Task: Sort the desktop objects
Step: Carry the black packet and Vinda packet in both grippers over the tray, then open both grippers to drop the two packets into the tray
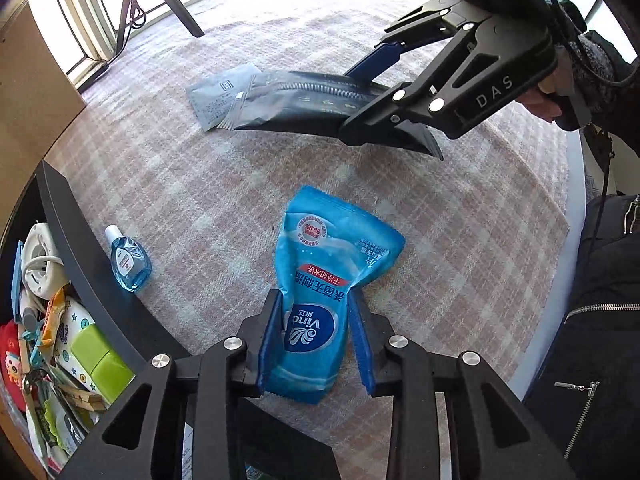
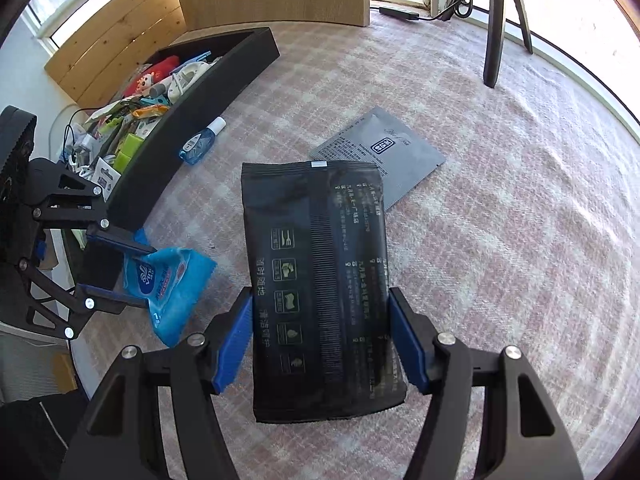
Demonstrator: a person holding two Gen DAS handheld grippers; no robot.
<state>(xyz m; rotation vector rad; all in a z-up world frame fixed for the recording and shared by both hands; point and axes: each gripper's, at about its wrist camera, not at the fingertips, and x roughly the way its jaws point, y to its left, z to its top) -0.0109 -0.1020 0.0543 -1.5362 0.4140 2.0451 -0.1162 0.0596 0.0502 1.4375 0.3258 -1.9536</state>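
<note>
Hidden and cut-off parts

At ten o'clock the black tray (image 2: 224,76) runs behind the left gripper (image 2: 138,276); the black pack (image 2: 316,280) covers the grey sachet's (image 2: 384,156) near corner.

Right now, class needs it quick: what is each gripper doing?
Left gripper: shut on the blue wipes pack.
Right gripper: shut on the black wipes pack.

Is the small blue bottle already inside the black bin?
No, the blue bottle lies on the checked cloth just outside the black bin, next to its wall.
</note>
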